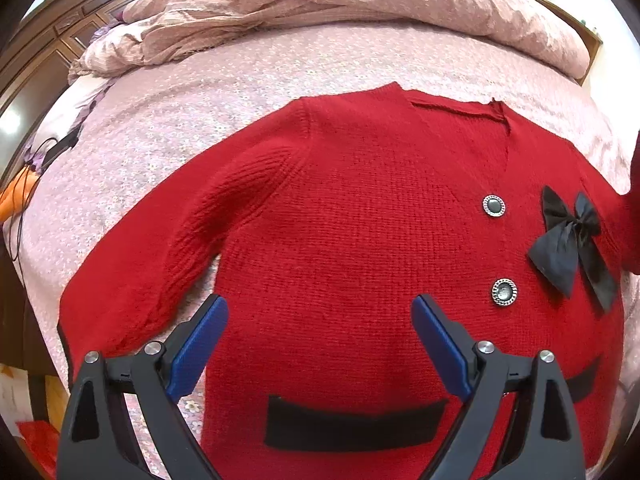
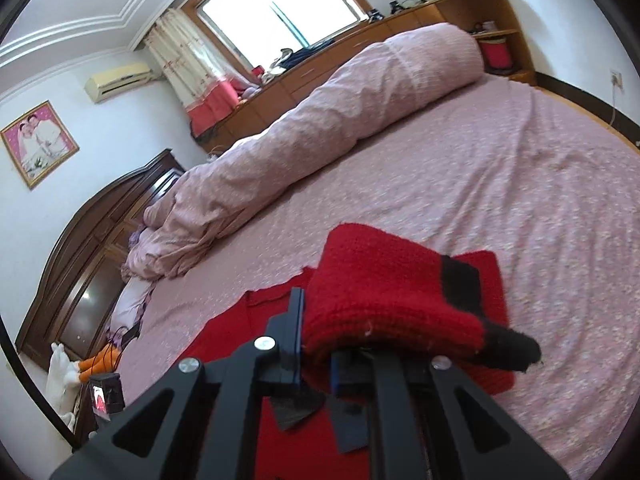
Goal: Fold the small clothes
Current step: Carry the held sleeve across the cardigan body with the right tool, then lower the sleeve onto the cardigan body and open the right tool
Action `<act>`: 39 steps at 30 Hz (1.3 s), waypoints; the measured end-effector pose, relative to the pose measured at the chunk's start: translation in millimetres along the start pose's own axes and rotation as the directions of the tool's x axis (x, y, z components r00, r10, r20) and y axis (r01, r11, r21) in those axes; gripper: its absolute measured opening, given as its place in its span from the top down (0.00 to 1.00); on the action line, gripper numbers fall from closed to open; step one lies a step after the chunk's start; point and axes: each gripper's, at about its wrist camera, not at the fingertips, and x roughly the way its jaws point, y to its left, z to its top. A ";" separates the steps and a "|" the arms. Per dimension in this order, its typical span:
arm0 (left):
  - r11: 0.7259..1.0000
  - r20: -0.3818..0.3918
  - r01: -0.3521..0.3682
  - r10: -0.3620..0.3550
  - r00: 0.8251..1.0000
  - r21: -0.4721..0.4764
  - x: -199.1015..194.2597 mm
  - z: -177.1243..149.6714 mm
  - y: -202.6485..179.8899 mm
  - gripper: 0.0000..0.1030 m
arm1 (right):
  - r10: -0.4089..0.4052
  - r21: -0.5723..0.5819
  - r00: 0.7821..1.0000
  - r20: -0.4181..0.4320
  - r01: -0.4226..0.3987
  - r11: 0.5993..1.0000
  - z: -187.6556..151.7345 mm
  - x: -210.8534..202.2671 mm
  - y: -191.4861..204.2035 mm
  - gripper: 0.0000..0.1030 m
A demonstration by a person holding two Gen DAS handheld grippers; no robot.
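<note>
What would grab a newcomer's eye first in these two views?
The red cardigan, spread front-up on the pink bedsheet, fills the left wrist view, with a black bow by its silver buttons. The open left gripper hovers above its hem. The right gripper has lifted one sleeve.

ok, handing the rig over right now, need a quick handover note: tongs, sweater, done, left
Left tongs: open, empty, hovering over the lower front of the red sweater.
Right tongs: shut on the sweater's right sleeve, lifted off the bed, black cuff hanging past the fingers.
Sweater lies front up on the pink bedspread, buttons and black bow showing; left sleeve spread out flat.
Done: laid out, right sleeve picked up.
Left: probably lay that sleeve across the chest, fold the left sleeve in, then fold the body.
</note>
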 end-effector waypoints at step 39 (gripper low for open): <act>0.995 0.027 -0.026 0.029 0.999 -0.092 5.1 4.6 62.3 0.14 | 0.054 -0.034 0.888 -0.456 -0.078 0.996 -141.5 202.2 115.3 0.56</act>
